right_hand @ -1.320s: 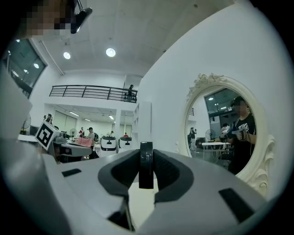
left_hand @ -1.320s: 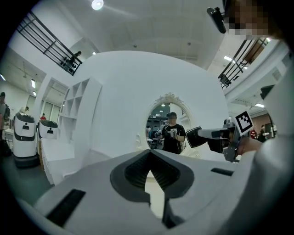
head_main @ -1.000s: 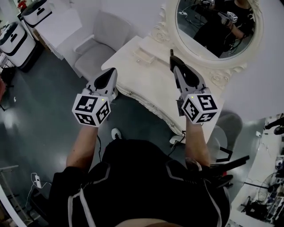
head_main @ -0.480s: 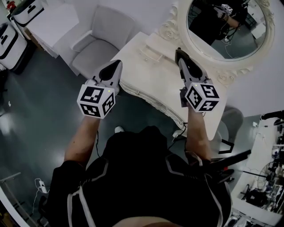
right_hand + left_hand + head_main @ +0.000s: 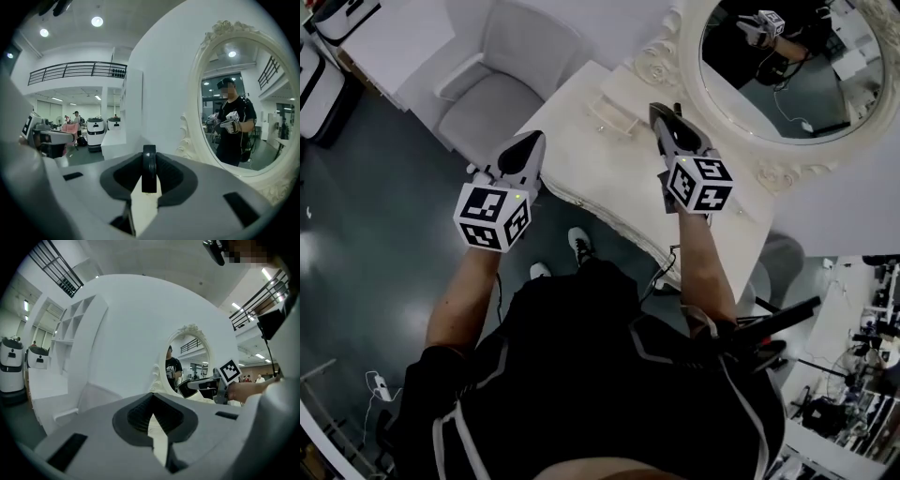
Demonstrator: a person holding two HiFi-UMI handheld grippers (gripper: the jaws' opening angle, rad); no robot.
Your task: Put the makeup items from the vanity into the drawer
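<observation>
My right gripper hovers over the white vanity top, near the mirror's base. It is shut on a thin black disc-shaped makeup item, which stands edge-on between the jaws in the right gripper view. My left gripper hangs at the vanity's left front corner, beside the armchair. Its jaws meet at the tips with nothing between them. A small clear tray sits at the back of the vanity top.
An oval mirror in an ornate white frame rises behind the vanity. A grey armchair stands to the left, and a grey stool to the right. The person's shoes are on the dark floor under the vanity's front edge.
The view has shifted and both grippers sit slightly more to the left. The right gripper still holds the black item. A shoe has come forward under the vanity's edge.
</observation>
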